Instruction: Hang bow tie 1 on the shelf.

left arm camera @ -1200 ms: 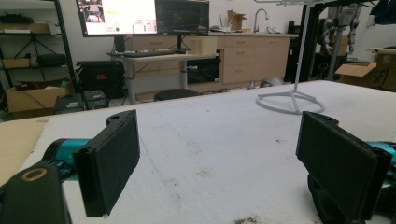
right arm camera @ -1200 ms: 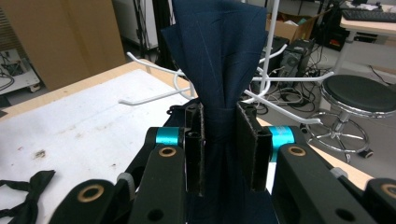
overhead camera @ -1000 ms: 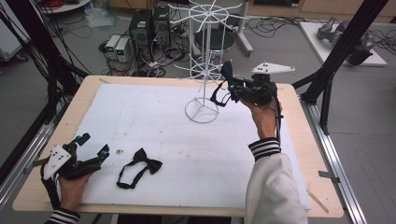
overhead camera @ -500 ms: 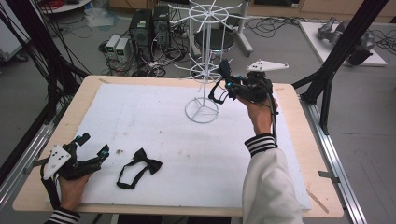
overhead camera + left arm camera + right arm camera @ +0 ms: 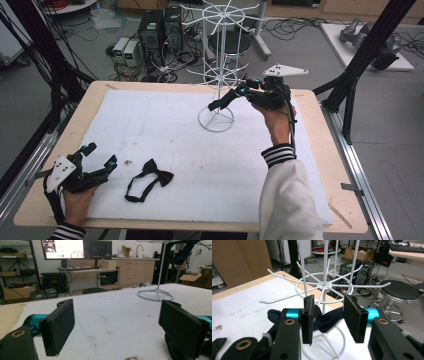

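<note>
A white wire rack stands at the back middle of the white mat. My right gripper is raised beside its pole, level with a lower ring of hooks. Its jaws have just been opening. A dark blue bow tie lies between and just past the parted pads, by the rack's pole. A black bow tie with its strap lies on the mat at the front left. Beside it my left gripper rests open with nothing between its jaws.
The rack's round base sits on the mat past the left gripper. Black frame posts flank the table. Computer towers and a stool stand on the floor behind the wooden table edge.
The right gripper's jaws have parted beside the rack, with the dark blue bow tie still at them. The left hand and the black bow tie have stayed put.
</note>
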Tool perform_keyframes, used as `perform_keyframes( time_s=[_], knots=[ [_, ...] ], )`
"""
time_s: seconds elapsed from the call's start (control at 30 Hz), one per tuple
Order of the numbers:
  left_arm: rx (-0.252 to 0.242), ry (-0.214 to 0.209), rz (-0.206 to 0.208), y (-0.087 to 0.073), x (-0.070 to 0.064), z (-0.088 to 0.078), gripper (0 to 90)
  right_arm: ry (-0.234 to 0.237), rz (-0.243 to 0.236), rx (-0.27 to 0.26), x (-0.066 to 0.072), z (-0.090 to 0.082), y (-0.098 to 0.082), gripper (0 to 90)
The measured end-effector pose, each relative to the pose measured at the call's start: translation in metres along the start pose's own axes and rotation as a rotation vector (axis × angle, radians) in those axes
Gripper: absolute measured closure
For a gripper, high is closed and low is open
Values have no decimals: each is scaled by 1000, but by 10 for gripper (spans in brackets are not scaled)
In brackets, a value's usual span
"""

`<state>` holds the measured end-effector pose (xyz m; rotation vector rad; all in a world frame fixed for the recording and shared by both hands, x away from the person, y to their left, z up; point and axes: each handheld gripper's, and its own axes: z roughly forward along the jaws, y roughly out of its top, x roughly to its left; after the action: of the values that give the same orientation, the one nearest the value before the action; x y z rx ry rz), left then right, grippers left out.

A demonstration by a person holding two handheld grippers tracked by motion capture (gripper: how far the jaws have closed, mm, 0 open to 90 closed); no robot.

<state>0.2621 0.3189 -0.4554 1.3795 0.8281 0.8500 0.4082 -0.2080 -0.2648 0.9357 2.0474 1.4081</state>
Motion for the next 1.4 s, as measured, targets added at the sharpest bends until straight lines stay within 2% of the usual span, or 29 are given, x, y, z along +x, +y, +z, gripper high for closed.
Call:
perform_keyframes(
  time_s=[0.1,0.2,0.3,0.37,0.43,0.7,0.87,0.97,1.4],
  knots=[
    [0,0,1,0,0,0,140,1,-3,-9,2,-2,1,556],
    [3,-1,2,0,0,0,140,-13,5,-25,5,-4,2,415],
    [3,-1,1,0,0,0,140,-25,-9,-30,8,-8,2,249],
    [3,-1,2,0,0,0,140,-28,-22,-37,11,-12,3,181],
    [3,-1,2,0,0,0,140,-34,-15,-50,14,-17,2,132],
    [2,-1,1,0,0,0,140,-18,-9,-103,20,-39,-12,115],
    [2,-2,7,0,-1,0,140,-17,-14,-112,22,-51,-30,114],
    [3,-1,7,0,-1,0,140,-4,-6,-135,23,-59,-41,114],
    [3,6,4,0,0,0,140,-10,14,-203,29,-87,-84,114]
  ],
)
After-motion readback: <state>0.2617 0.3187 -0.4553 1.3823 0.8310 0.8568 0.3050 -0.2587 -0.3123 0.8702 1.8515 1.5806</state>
